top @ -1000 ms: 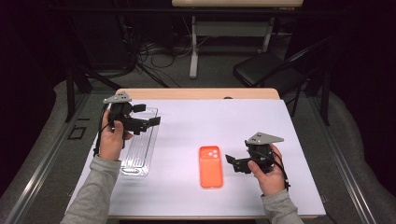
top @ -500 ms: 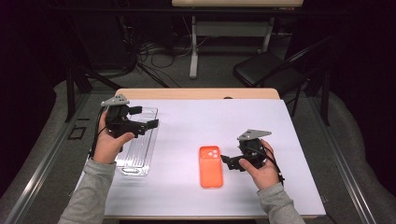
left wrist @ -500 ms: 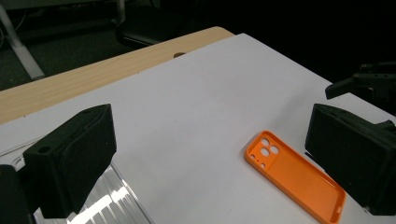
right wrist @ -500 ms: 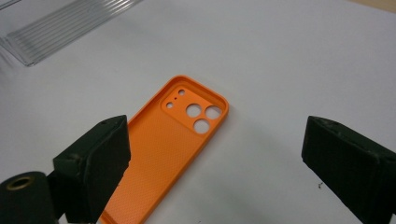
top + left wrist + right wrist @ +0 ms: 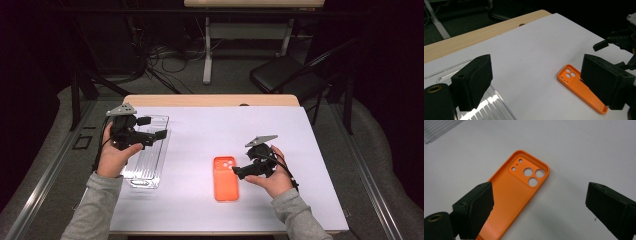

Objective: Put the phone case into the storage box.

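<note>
Right gripper view looks down between the right gripper's [image 5: 539,205] wide-apart jaws at an orange phone case [image 5: 516,190], inner side up, without legible writing, lying on the white table [image 5: 586,147] just beside that gripper. The left gripper [image 5: 157,134], jaws also apart, hovers over a clear tray [image 5: 150,160].

phone case [image 5: 226,178] lies on table [image 5: 200,135], right of tray [image 5: 148,159].

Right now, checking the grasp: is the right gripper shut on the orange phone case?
No, the right gripper jaws stand wide apart above the orange phone case.
</note>
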Action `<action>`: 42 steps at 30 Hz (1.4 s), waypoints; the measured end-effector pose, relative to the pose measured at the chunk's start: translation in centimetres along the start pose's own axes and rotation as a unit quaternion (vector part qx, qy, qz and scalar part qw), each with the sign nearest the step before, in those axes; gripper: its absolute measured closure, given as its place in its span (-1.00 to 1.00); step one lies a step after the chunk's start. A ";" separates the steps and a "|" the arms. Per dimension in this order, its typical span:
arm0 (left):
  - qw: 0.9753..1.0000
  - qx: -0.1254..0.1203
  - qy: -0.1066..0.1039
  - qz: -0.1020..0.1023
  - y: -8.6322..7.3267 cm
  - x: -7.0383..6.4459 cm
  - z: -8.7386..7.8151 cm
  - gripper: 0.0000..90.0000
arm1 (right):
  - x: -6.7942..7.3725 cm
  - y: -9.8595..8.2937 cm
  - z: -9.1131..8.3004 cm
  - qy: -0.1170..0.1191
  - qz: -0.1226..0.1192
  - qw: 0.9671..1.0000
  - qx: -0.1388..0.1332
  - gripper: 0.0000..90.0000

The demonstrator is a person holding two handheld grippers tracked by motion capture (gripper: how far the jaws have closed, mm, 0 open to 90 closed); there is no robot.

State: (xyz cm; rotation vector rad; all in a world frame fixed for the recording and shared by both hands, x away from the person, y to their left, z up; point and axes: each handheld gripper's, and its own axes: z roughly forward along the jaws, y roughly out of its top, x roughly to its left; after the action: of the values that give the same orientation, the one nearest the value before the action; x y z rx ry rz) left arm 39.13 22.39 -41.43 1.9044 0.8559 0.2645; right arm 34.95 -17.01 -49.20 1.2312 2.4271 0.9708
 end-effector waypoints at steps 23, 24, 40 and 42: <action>1.000 0.010 0.017 0.012 -0.2 -0.3 -0.3 -0.66 | 1.5 1.1 1.0 0.025 -0.093 0.995 0.029 0.04; 1.000 0.010 0.018 0.012 -0.2 -0.3 -0.4 -0.66 | 1.9 1.1 0.9 0.036 -0.115 0.992 0.030 0.14; 1.000 0.011 0.023 0.008 -0.3 -0.1 -0.5 -0.65 | 4.2 0.9 0.8 0.074 -0.244 0.962 0.097 0.43; 1.000 0.011 0.024 0.008 -0.3 -0.1 -0.6 -0.65 | 4.3 0.8 0.9 0.075 -0.254 0.959 0.100 0.43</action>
State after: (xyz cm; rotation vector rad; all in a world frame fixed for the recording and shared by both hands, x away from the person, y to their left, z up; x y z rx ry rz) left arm 38.65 22.83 -41.44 1.9335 0.8780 0.3120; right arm 33.22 -12.88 -49.02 0.5371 2.8052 0.6991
